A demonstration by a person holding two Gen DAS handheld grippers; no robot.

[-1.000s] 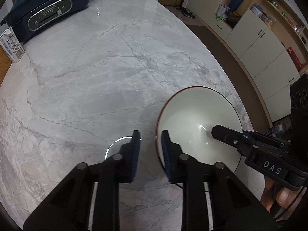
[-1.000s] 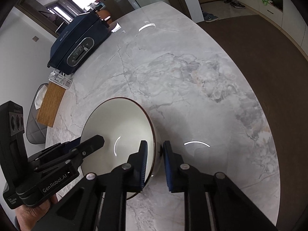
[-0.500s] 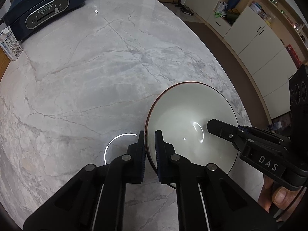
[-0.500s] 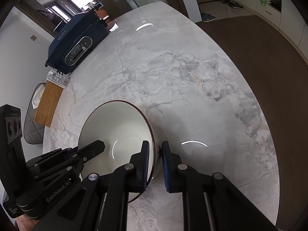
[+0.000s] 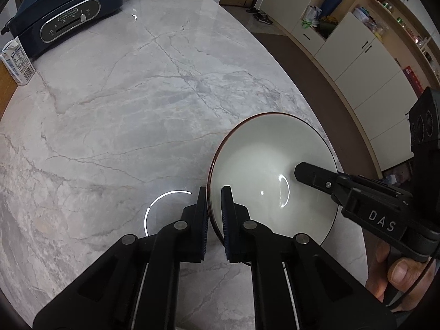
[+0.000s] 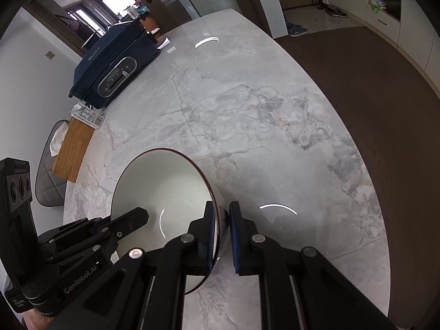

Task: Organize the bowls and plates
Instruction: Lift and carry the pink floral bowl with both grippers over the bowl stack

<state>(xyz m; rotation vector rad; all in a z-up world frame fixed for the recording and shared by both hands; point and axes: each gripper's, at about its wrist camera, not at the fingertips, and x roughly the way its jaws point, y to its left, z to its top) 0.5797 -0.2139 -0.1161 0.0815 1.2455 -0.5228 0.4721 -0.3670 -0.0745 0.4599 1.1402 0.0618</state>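
Observation:
A white bowl (image 5: 272, 165) with a dark red rim sits over the marble table near its right edge; it also shows in the right wrist view (image 6: 159, 192). My left gripper (image 5: 214, 209) is shut on the bowl's left rim, one finger inside and one outside. My right gripper (image 6: 221, 220) is shut on the opposite rim in the same way. Each gripper shows in the other's view, the right one (image 5: 302, 172) reaching into the bowl from the right, the left one (image 6: 137, 216) from the left. No plates are in view.
A dark blue appliance (image 5: 63, 13) stands at the table's far left, with a small carton (image 5: 16, 60) beside it. A wooden box (image 6: 74, 151) and a chair (image 6: 46, 176) are past the left edge. Cabinets (image 5: 357, 49) line the right wall across brown floor.
My left gripper has closed from open onto the bowl's left rim. The bowl has shifted slightly with both grippers on it; the right gripper's hold is unchanged.

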